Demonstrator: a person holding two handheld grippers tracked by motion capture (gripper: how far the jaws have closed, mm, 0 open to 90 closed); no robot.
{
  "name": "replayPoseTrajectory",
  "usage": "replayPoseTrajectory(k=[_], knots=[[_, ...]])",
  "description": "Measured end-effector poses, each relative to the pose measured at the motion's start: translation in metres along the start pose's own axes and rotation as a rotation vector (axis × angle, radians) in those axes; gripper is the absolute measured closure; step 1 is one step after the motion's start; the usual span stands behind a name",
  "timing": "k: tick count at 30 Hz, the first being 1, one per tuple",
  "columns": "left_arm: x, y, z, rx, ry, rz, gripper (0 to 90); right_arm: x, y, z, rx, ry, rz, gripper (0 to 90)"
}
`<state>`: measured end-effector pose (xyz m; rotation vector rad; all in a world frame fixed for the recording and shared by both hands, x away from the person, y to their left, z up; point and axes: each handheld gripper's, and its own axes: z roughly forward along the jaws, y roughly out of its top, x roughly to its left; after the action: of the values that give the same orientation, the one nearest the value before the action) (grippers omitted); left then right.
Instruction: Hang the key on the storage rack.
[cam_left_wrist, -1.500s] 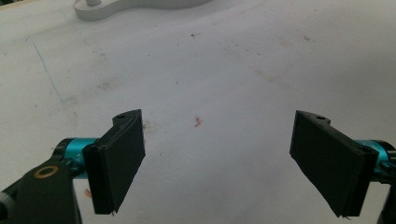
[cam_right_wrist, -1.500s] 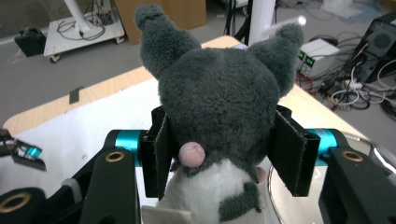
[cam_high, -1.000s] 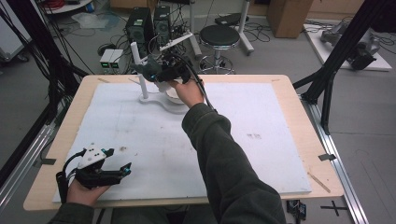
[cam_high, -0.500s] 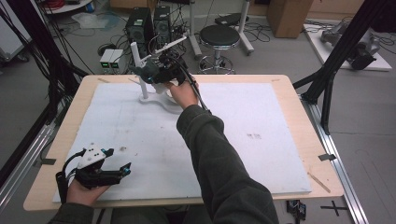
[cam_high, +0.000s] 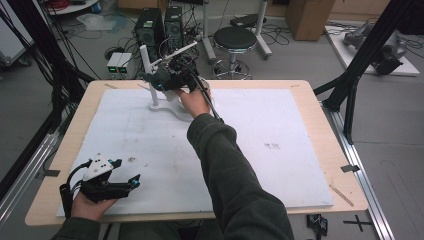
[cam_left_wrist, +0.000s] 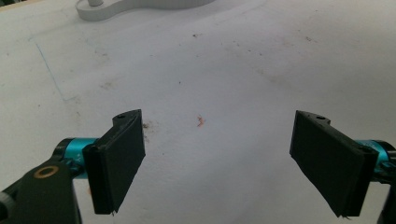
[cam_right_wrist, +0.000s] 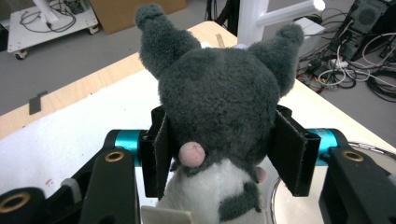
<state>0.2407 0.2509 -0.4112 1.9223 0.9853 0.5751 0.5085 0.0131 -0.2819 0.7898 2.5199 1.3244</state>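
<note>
Plush toy (cam_high: 161, 78), grey with pointed ears, sits at the far left of the table (cam_high: 320, 102), held up beside the white stand (cam_high: 150, 75) by the right gripper (cam_high: 172, 80). In the high view the person's right arm stretches across the white mat (cam_high: 260, 130) to reach it, and the toy looks raised to the level of the stand's slanted arm, probably so it can be hung or perched there. The left gripper (cam_high: 131, 183) rests on the mat's near left corner, well apart from the work and likely just parked out of the way.

The left gripper view adds what the high view cannot: its jaws stand wide apart with nothing between them, over bare, lightly stained mat, and the stand's curved base (cam_left_wrist: 140, 5) lies far ahead.

The right gripper view gives the grip itself: both black jaws press into the toy's (cam_right_wrist: 219, 107) head from either side, squashing the fur, while its white belly and a small pink patch hang below. The stand's post (cam_right_wrist: 252, 16) rises just behind the ears.
</note>
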Motion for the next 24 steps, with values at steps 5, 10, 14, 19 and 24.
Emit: replayPoseTrajectory(k=[5,10,14,19,24], knots=[[0.0003,0.0,-0.0009,0.001,0.002,0.0,18.2,0.0001,-0.0017,0.0027,0.018,0.005,-0.003,44.7],[0.0004,0.0,-0.0017,0.0,0.006,0.002,18.2,0.0021,-0.0034,0.0056,0.035,0.006,-0.012,44.5],[0.0002,-0.0002,-0.002,-0.003,0.011,0.002,18.2,0.0016,-0.0064,0.007,0.05,-0.001,-0.001,44.5],[0.0002,-0.0002,-0.002,-0.003,0.011,0.003,18.2,0.0008,-0.0075,0.0082,0.059,-0.009,-0.005,44.4],[0.0,-0.0002,-0.0021,-0.004,0.01,0.002,18.2,-0.0002,-0.0091,0.0102,0.074,-0.01,0.002,44.1]])
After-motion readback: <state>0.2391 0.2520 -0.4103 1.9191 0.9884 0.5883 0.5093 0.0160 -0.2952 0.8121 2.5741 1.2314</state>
